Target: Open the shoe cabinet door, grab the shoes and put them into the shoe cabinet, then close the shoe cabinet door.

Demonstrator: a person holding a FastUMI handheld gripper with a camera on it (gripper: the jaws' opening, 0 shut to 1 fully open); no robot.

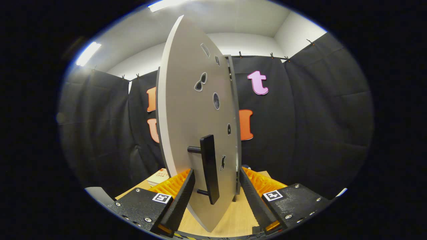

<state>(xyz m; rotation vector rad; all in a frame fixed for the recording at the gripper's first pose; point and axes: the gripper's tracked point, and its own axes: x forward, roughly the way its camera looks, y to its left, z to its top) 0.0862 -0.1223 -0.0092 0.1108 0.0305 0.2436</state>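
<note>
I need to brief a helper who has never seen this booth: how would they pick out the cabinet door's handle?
Find the pale cabinet door standing edge-on between the open gripper fingers. Low on its face sits the handle, a dark upright bar on two short pegs. Unlike the small flat decorative shapes above it, it stands out from the panel.

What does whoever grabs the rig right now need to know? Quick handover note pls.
Claw: open, fingers either side of the cabinet door's free edge, not pressing on it.
Cabinet door: swung open, seen nearly edge-on between the fingers; its black bar handle sits just ahead, between them. Door rests over the wooden tabletop.
Cabinet body: its edge shows right behind the door; inside is hidden.
Done: the door is off its closed position.
Can't tell: whether the shoes are already inside.
Left: check the shoes, load them if needed, then push the door shut.
</note>
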